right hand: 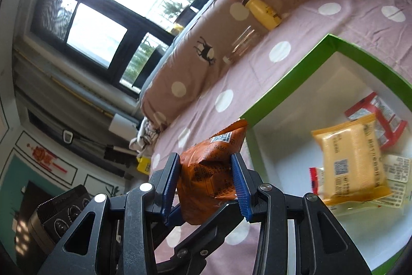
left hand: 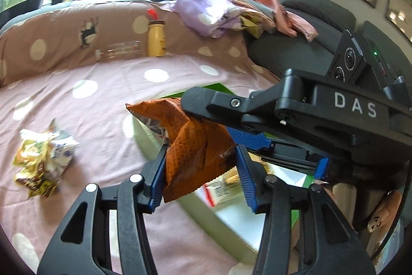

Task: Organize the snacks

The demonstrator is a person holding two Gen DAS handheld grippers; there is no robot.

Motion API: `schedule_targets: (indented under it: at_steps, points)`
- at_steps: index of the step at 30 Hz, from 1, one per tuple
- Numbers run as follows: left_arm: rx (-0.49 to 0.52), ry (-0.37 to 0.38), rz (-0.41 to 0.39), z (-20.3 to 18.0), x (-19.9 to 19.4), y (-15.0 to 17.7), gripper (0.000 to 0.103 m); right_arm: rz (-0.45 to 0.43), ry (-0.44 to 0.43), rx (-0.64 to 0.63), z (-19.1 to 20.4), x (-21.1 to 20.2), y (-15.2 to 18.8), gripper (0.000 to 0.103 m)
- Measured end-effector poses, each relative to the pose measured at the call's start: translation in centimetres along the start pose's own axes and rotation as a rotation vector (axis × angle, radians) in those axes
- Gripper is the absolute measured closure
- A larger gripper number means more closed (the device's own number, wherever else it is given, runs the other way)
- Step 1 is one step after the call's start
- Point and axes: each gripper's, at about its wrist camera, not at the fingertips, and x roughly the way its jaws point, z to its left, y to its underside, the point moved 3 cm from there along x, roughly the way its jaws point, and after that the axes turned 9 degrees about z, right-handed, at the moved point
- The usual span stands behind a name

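Note:
An orange snack packet (left hand: 198,146) hangs above the pink dotted bedsheet (left hand: 103,99), held from two sides. My left gripper (left hand: 200,153) is shut on its lower part, a blue pad against each side. My right gripper (left hand: 213,125) reaches in from the right and clamps the packet's upper part. In the right wrist view the right gripper (right hand: 204,159) squeezes the same orange packet (right hand: 208,172). The left gripper's black fingers (right hand: 195,239) cross just beneath it. A green box with a white inside (right hand: 283,84) lies open beside the packet.
The box holds a yellow packet (right hand: 352,159) and a red-and-white one (right hand: 381,120). A heap of loose snack wrappers (left hand: 43,161) lies at left. A yellow bottle (left hand: 156,39) and a clear bottle (left hand: 121,50) rest by the bolster. Clothes (left hand: 206,12) are piled behind.

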Motion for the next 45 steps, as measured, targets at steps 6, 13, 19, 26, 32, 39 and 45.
schedule_targets:
  at_steps: [6,13,19,26,32,39,45]
  points:
    - [0.052,0.044,0.039,-2.9,2.4,-1.1,0.054,-0.079,0.044,0.078,-2.6,-2.3,-0.9,0.059]
    - [0.048,0.078,0.086,-4.0,4.8,-1.3,0.054,-0.105,0.108,0.158,-5.1,-3.2,-1.5,0.059]
    - [0.063,0.043,0.084,-4.5,4.7,-0.7,0.052,-0.125,0.219,0.193,-6.0,-3.6,-1.4,0.059]
    - [0.01,0.007,0.063,-2.2,2.0,-0.2,0.033,-0.147,0.262,0.157,-5.0,-3.7,-1.4,0.05]
    - [-0.069,-0.097,0.025,1.9,-1.8,0.4,0.015,-0.17,0.299,0.076,-2.8,-3.4,-1.2,0.04]
    - [-0.283,-0.327,-0.042,11.8,-6.5,3.0,0.011,-0.112,0.298,-0.053,0.9,-0.6,-0.2,0.03]
    - [-0.463,-0.374,-0.01,18.8,-7.3,5.0,0.011,0.012,0.259,-0.15,4.0,4.2,1.1,0.027]
